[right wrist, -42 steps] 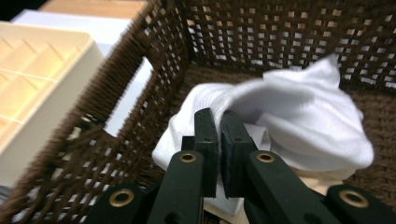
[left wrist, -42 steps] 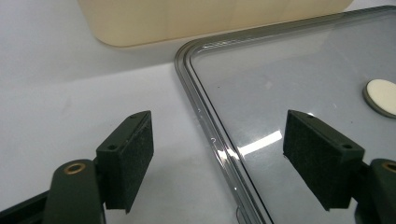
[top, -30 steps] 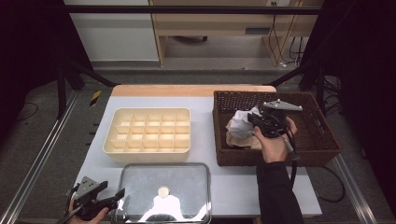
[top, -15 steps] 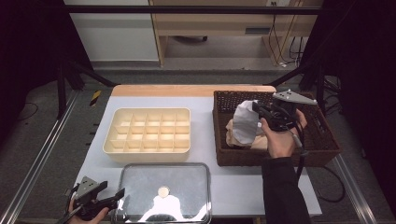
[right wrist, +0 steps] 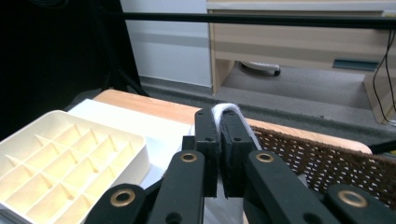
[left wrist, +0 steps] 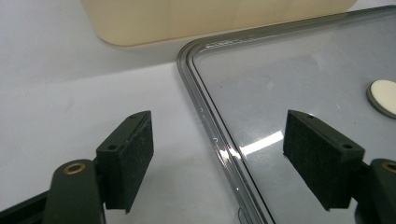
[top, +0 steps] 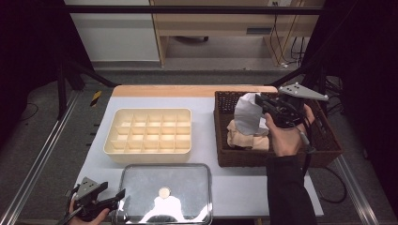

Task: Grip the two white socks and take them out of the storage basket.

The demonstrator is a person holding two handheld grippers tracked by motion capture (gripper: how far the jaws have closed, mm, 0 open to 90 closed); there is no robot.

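The white cloth (top: 247, 117) has been lifted above the basket (top: 324, 145), clenched in the right tool (top: 261, 104); the tray (top: 117, 145) lies left of it in the frame.

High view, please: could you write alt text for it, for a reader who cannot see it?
The right gripper holds a white cloth lifted above a dark wicker basket that holds beige fabric. A cream divided tray sits at the centre of the white table, and the left gripper rests open beside a clear lid at the near edge.
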